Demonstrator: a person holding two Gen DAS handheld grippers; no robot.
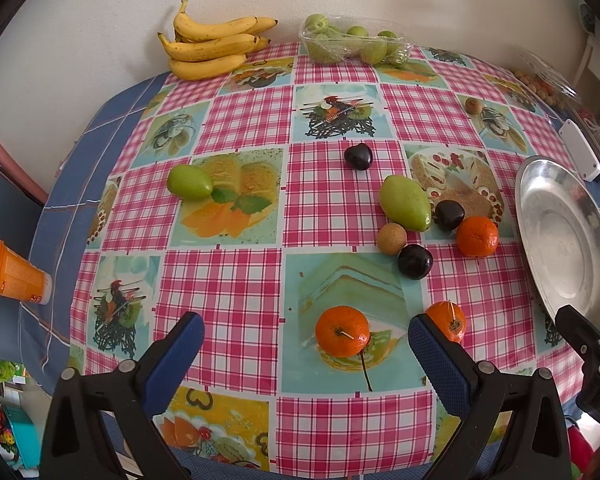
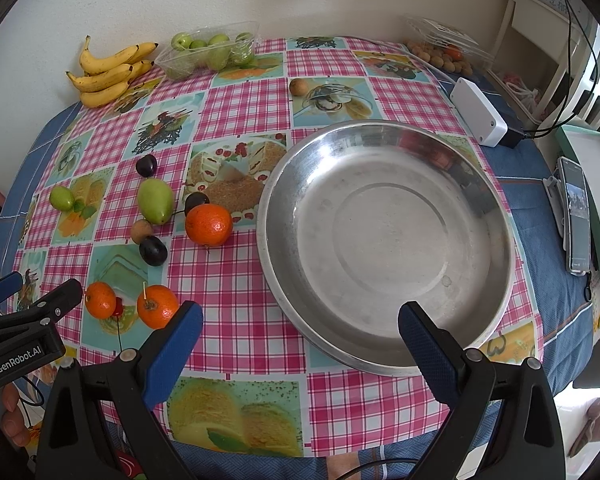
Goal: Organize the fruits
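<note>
The left gripper (image 1: 304, 344) is spread wide and holds nothing. It hangs over the near edge of the table (image 1: 236, 288). A small orange (image 1: 342, 331) sits on the cloth between its two blue fingers (image 1: 440, 356), not touching them. Another small orange (image 1: 448, 320) peeks out just behind the right finger.

The right gripper (image 2: 300, 332) is spread wide too, and it holds nothing. It hangs over the near rim of the big metal plate (image 2: 384, 240), which sits toward the right side of the table.

Near the middle of the table, just left of the plate, is a bunch of fruit: a big orange (image 2: 209, 225), a green mango (image 2: 156, 201), two dark plums (image 2: 153, 251) and a little brown longan (image 2: 141, 230). One more plum (image 2: 146, 165) and a small green fruit (image 2: 62, 199) lie farther left.

At the far edge are yellow bananas (image 2: 108, 72) and a clear box of green fruit (image 2: 208, 54).
</note>
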